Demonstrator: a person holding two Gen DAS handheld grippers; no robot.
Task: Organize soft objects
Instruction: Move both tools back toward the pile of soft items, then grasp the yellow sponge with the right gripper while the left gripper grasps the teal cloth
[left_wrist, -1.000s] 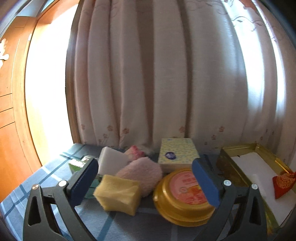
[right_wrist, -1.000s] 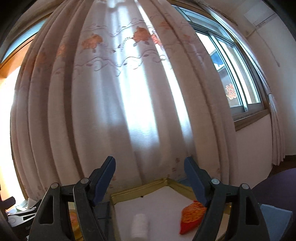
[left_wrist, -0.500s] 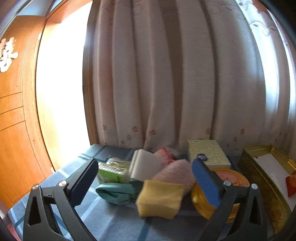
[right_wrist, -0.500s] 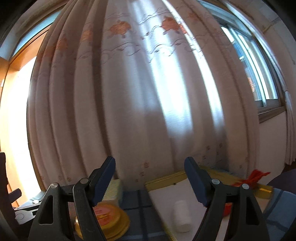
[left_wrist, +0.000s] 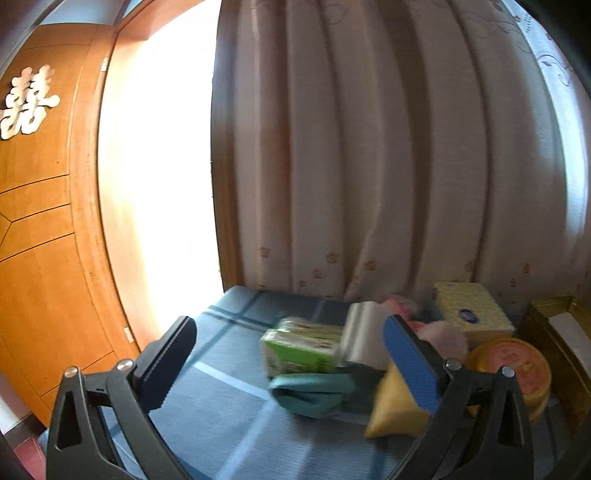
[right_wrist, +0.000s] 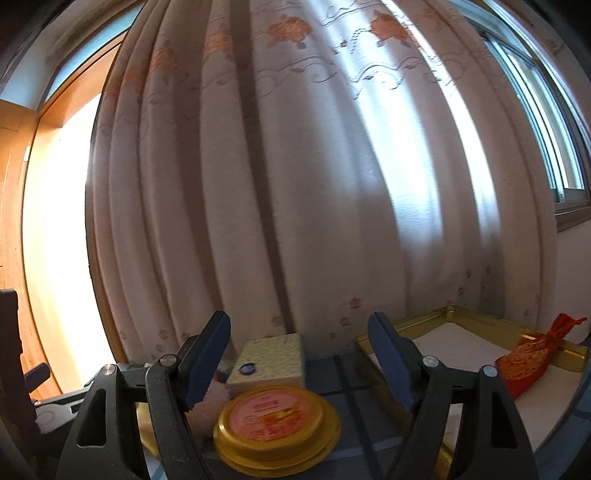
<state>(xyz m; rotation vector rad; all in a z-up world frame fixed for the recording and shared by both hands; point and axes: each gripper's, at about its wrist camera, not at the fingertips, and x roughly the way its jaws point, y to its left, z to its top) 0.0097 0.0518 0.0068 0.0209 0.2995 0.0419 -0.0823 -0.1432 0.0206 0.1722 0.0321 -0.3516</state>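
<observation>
Over the blue checked cloth (left_wrist: 229, 417), left gripper (left_wrist: 288, 363) and right gripper (right_wrist: 299, 363) hover wide-jawed, empty.

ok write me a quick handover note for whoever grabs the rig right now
Left tongs: open, empty, over the blue checked cloth.
Right tongs: open, empty, facing the round gold tin.
Soft things piled on the cloth: green pack, teal cloth, yellow sponge, white sponge, pink puff. Yellow tissue box is behind the tin.
Done: red pouch lies in the gold tray.
Left: the pile likely goes to the tray next.
</observation>
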